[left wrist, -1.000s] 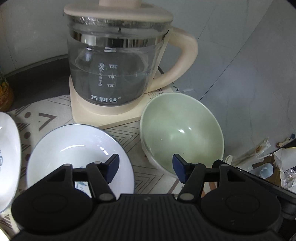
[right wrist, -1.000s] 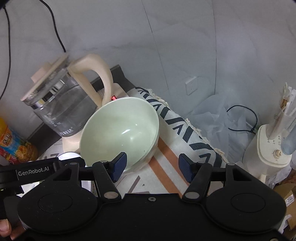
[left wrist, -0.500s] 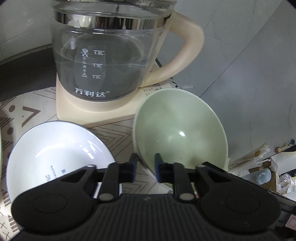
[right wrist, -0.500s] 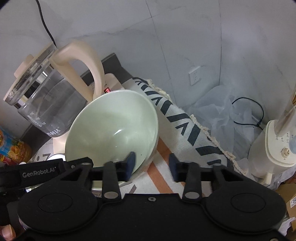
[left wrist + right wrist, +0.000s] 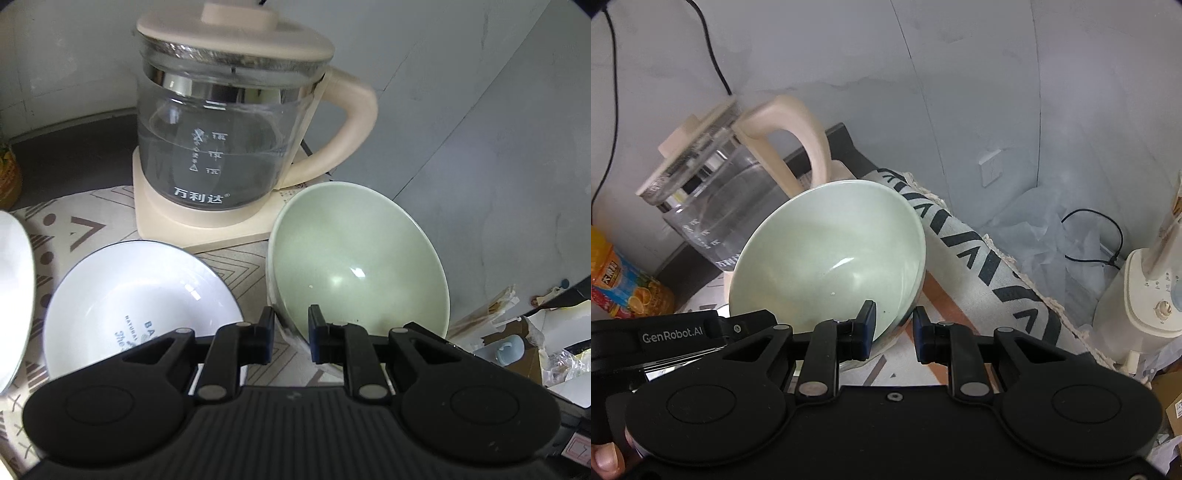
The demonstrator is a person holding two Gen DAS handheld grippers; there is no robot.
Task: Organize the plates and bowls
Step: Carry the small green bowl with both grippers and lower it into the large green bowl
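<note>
A pale green bowl sits tilted beside the kettle, its near rim between the fingers of both grippers. My left gripper is shut on the rim's left part, one pad inside and one outside. In the right wrist view the same green bowl has its right rim between my right gripper's pads, and these jaws are closing on it. A white bowl with a dark rim and printed text lies on the mat to the left. Another white dish shows at the far left edge.
A glass kettle on a cream base stands right behind the bowls. A patterned mat covers the table up to its right edge. An orange drink bottle stands at the left, a white appliance below at the right.
Both grippers went from wide open to closed on the green bowl's near rim. The bowl has tipped up more on its side, and both views pushed in and drew back.
</note>
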